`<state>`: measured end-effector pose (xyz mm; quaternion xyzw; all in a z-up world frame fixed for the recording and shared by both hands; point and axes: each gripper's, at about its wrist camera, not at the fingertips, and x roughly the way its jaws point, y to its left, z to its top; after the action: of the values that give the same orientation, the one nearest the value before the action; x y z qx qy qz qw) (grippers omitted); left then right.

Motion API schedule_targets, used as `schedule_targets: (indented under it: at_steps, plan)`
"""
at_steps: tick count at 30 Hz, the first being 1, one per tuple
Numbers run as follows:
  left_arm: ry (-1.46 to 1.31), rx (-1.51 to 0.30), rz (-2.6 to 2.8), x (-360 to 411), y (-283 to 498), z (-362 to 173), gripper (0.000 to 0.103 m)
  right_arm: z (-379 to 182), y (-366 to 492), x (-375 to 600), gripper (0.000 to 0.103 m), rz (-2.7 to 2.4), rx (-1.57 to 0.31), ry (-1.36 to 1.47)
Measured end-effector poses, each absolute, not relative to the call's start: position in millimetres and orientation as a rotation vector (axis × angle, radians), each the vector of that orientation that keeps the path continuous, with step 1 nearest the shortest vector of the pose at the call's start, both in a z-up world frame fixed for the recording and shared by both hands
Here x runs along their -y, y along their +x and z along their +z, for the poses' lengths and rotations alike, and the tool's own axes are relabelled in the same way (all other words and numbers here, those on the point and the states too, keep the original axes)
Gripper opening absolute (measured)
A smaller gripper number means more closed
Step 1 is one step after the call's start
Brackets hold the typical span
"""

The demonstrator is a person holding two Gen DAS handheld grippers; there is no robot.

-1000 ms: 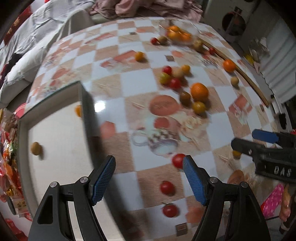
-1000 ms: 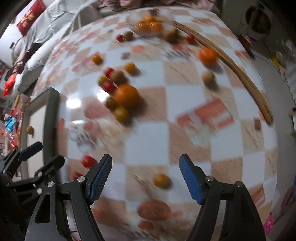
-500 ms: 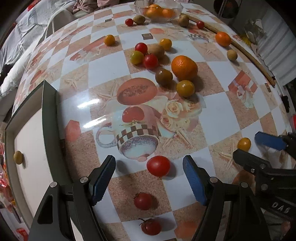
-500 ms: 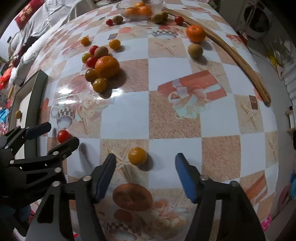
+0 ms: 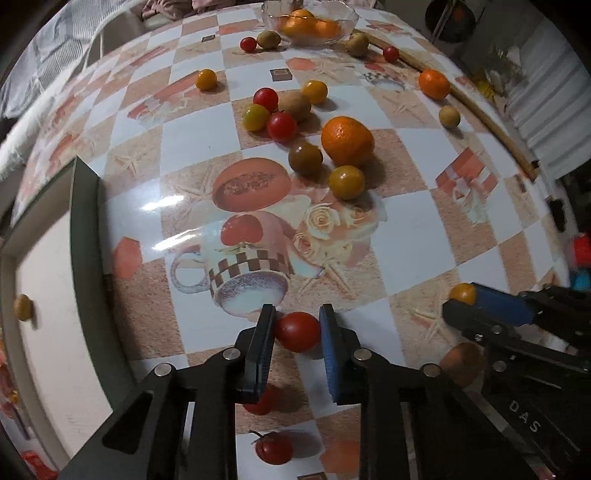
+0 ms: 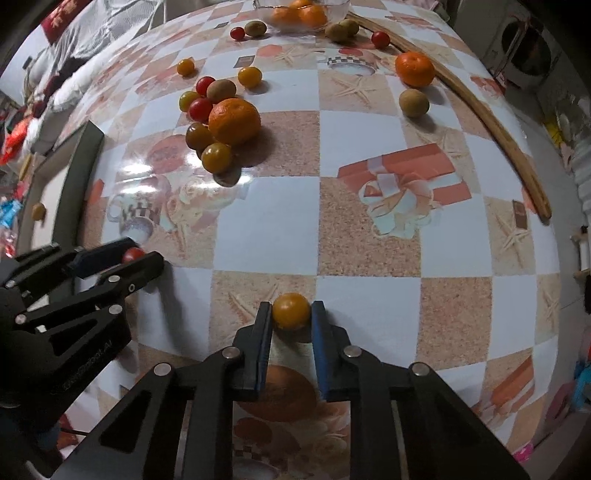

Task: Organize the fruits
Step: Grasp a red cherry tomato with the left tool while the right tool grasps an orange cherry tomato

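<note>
My left gripper (image 5: 297, 317) is shut on a red cherry tomato (image 5: 297, 331) resting on the table; it also shows in the right wrist view (image 6: 133, 254). My right gripper (image 6: 291, 312) is shut on a yellow-orange cherry tomato (image 6: 291, 309), also seen in the left wrist view (image 5: 461, 293). A glass bowl (image 5: 343, 20) holding oranges stands at the far edge. A cluster with a large orange (image 5: 346, 140), tomatoes and a kiwi lies mid-table.
Two more red tomatoes (image 5: 273, 446) lie under my left gripper. An orange (image 6: 414, 68) and a kiwi (image 6: 413, 102) sit near a curved wooden stick (image 6: 491, 122) at the right. A dark-framed white cabinet (image 5: 48, 295) stands left of the table edge.
Both grippers moved forward and down and closed: the left one on the red tomato, the right one on the yellow-orange tomato.
</note>
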<state>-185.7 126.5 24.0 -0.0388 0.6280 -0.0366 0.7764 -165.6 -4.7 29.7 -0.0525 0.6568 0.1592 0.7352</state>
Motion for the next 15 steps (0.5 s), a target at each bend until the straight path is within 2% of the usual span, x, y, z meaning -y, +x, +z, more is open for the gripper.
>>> schedule_targets:
  at_steps: [5, 15]
  plan:
    - [-0.188, -1.344, -0.083, -146, -187, 35, 0.026, 39, -160, 7, 0.023, 0.362, -1.432, -0.081]
    - [-0.228, -1.310, -0.048, -169, -187, 49, 0.026, 51, -152, 0, 0.023, 0.376, -1.414, -0.069]
